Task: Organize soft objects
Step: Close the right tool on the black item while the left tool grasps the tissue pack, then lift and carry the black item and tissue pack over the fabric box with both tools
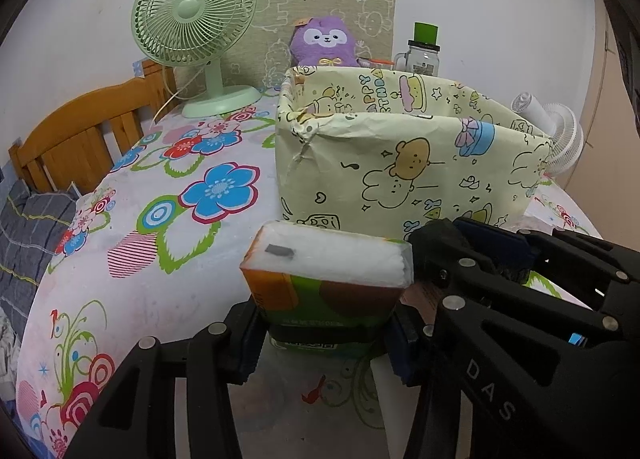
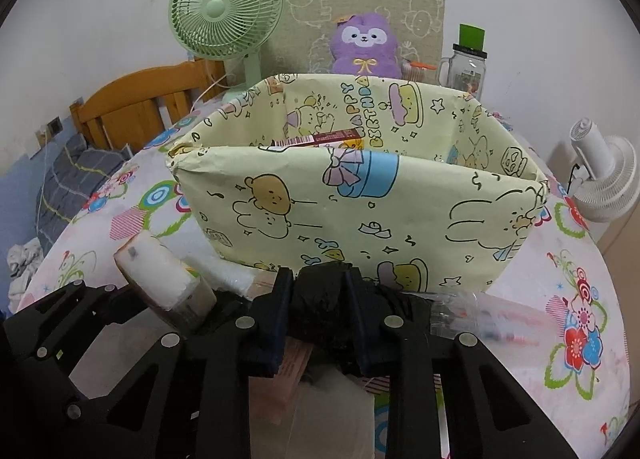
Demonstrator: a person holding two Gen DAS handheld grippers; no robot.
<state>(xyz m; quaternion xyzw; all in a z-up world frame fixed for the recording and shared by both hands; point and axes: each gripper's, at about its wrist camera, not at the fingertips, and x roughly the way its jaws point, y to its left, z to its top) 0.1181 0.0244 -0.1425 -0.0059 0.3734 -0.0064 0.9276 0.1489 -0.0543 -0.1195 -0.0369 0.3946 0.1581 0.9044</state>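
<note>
Left gripper (image 1: 322,333) jaws pinch a tissue pack (image 1: 326,279); right gripper (image 2: 320,315) jaws pinch a black bundle (image 2: 320,301). The bin (image 2: 360,211) stands just ahead of both.

- The box (image 2: 360,211) stands on the bed (image 1: 140,227), with a flat packet (image 2: 316,139) inside it.
- Behind the box sit a plush toy (image 2: 366,45) and a jar (image 2: 466,67); a fan (image 1: 196,27) stands behind it to the left.
- The tissue pack (image 1: 328,279) lies before the box, left of the black bag (image 2: 320,307).
- A 2nd fan (image 2: 604,179) is right of the box.
</note>
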